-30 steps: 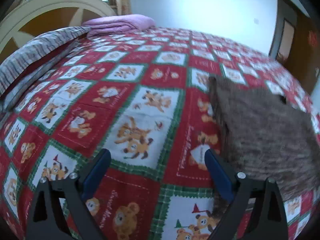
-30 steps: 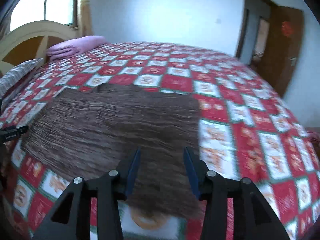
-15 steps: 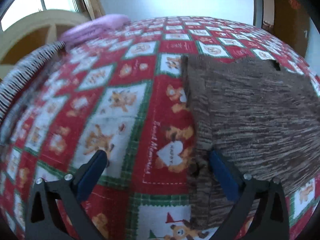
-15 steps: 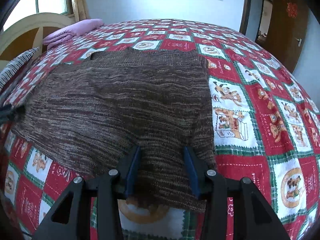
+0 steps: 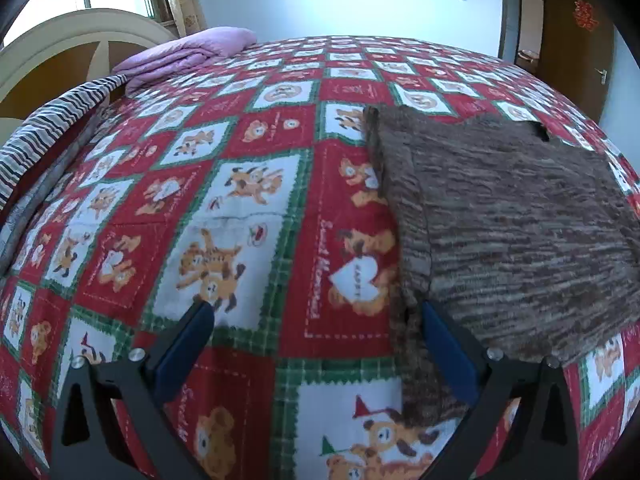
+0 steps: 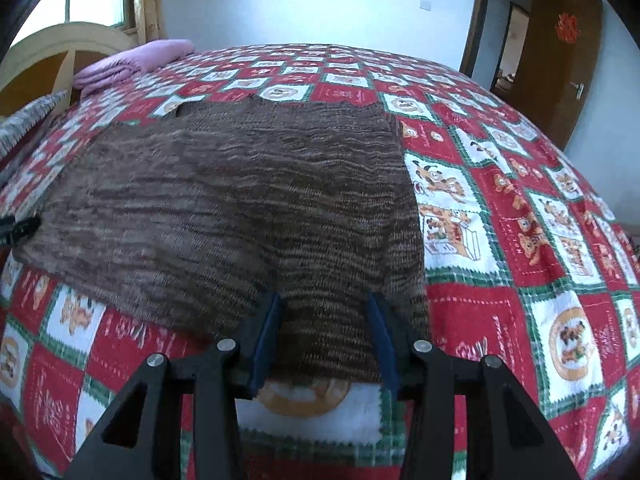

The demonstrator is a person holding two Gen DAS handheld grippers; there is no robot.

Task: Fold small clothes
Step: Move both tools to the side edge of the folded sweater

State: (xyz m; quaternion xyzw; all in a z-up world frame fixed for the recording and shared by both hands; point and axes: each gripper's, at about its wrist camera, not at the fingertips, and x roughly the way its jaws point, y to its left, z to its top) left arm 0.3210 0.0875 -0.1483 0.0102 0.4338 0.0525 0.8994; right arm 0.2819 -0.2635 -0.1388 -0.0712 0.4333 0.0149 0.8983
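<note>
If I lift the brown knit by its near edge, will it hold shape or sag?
Probably sag: the brown knit lies limp, following the bedspread. Its loose ribbed weave looks stretchy, so the edge may elongate between the right gripper jaws. Likely light, and it may drag on the cloth rather than slide.

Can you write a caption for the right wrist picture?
Open right gripper straddles the near edge of a brown knit garment spread on a teddy-bear bedspread.

White script on red bedspread [image 5: 320, 264] squares, too blurred to read
</note>
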